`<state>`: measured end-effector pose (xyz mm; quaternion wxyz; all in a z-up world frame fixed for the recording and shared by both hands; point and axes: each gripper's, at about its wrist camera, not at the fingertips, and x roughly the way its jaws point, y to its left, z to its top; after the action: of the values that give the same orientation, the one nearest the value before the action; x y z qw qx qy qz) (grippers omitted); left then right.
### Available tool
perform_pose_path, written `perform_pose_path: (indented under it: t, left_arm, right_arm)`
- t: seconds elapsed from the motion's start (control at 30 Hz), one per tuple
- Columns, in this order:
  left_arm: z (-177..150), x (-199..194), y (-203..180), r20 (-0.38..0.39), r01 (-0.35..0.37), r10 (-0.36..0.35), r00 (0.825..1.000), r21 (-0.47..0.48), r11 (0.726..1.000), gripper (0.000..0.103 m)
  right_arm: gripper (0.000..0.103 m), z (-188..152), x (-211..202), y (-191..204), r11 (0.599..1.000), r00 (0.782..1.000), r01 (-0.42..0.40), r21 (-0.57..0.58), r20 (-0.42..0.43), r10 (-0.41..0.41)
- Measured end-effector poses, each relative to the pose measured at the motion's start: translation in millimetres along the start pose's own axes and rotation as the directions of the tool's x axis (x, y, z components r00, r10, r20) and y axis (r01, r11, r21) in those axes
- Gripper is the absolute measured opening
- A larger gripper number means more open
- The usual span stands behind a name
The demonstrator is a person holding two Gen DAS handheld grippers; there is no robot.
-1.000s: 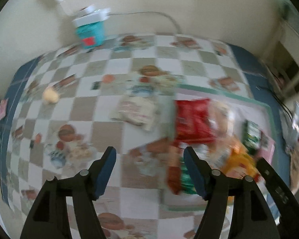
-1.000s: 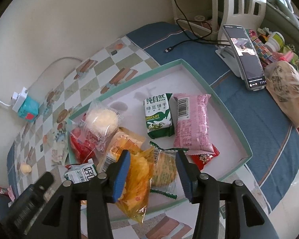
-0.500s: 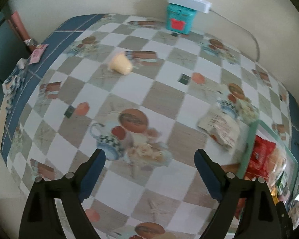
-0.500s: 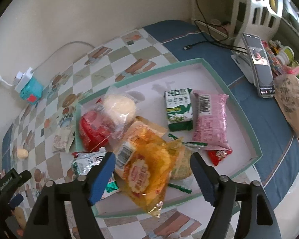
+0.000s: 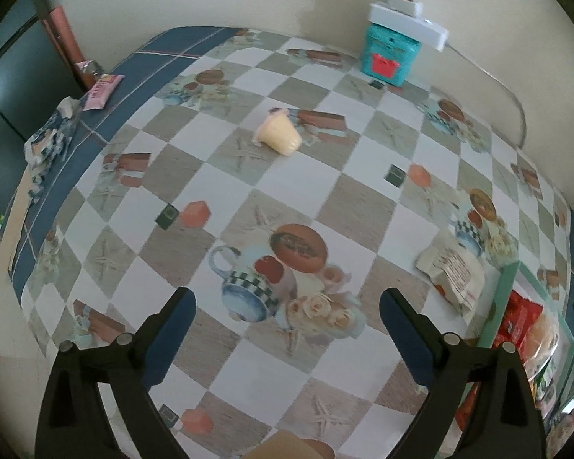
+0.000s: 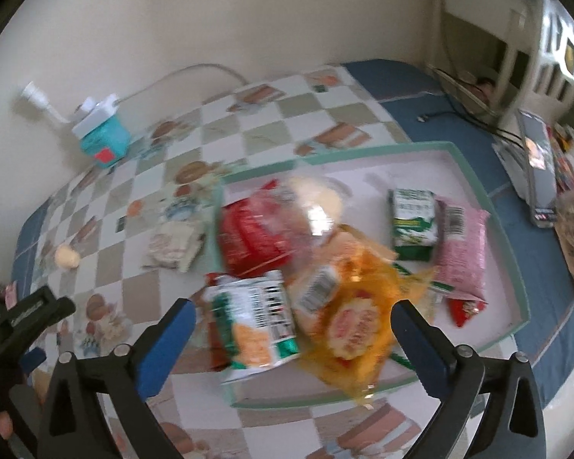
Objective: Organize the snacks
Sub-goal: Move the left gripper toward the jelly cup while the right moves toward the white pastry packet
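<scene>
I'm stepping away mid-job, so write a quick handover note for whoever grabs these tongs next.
Left tongs: open, empty, above the checkered tablecloth.
Right tongs: open, empty, above the snack pile in the tray.
Done: most packets lie in the tray.
Left: the yellow jelly cup lies on its side near the teal box; the beige packet lies just outside the tray's edge. Both need moving in.

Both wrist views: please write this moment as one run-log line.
left hand-held gripper: open, empty | right hand-held gripper: open, empty | tray: holds snacks | pudding cup: outside, on tablecloth
</scene>
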<state>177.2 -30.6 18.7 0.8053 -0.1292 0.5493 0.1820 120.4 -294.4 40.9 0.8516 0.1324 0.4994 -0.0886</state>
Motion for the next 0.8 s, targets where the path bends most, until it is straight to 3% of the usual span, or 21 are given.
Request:
perform_pose_path:
  t: [0.23,0.57,0.8]
  left_arm:
    - [7.5,-0.7,22.8,0.009,-0.011,0.011,1.0,-0.055,0.998,0.097]
    - [18.8,-1.4,72.9,0.046,-0.116,0.123,0.991,-0.135,0.984,0.097]
    - [23.2,6.3,79.5,0.043,-0.14,0.145,0.988,-0.098,0.985,0.097]
  right_arm:
    - [0.103,-9.4,-0.6,34.4,0.996,0.999,-0.034,-0.083,-0.002,0.034]
    - [0.103,-18.5,9.0,63.0,0.988,0.999,-0.05,-0.143,-0.024,0.047]
    - [0.103,-21.0,18.3,69.8,0.987,0.997,-0.062,-0.15,-0.045,0.056]
